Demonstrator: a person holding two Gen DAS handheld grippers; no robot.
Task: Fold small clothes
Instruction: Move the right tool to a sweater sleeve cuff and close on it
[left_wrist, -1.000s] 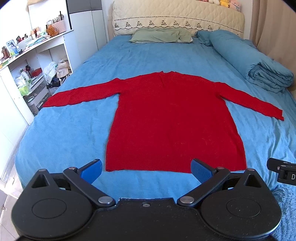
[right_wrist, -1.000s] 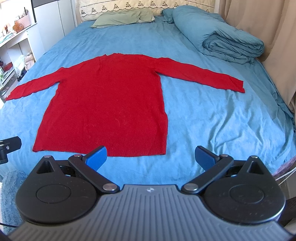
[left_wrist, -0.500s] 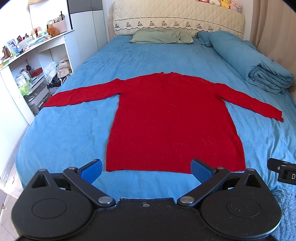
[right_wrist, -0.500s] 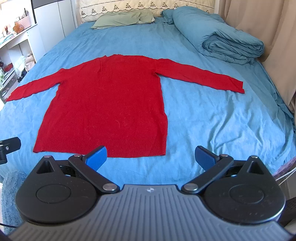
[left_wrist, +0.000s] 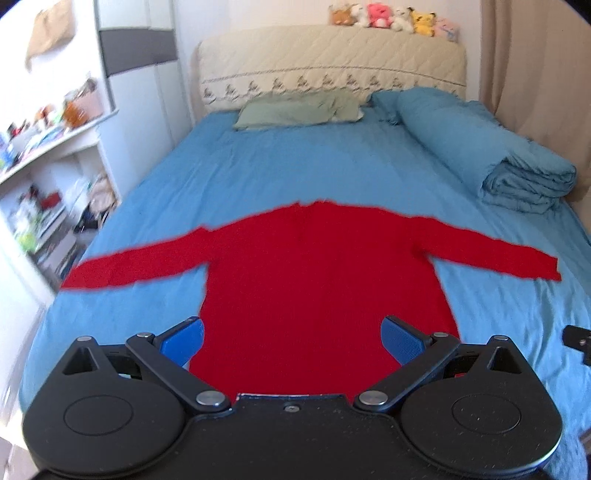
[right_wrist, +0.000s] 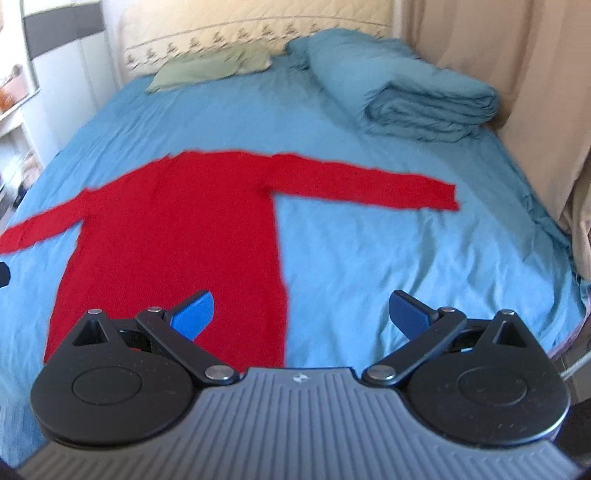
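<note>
We are at the very start: red sweater (left_wrist: 325, 280) lies flat on the blue bed (left_wrist: 280, 170), both sleeves out, no fold made yet, w/ left claw (left_wrist: 291, 341) and right claw (right_wrist: 301, 314) both spread wide & empty over its hem.

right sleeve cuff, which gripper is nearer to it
Right. The right gripper is open over the sweater's right hem edge, on the cuff's side. The left gripper is open over the middle of the hem, farther from that cuff.
</note>
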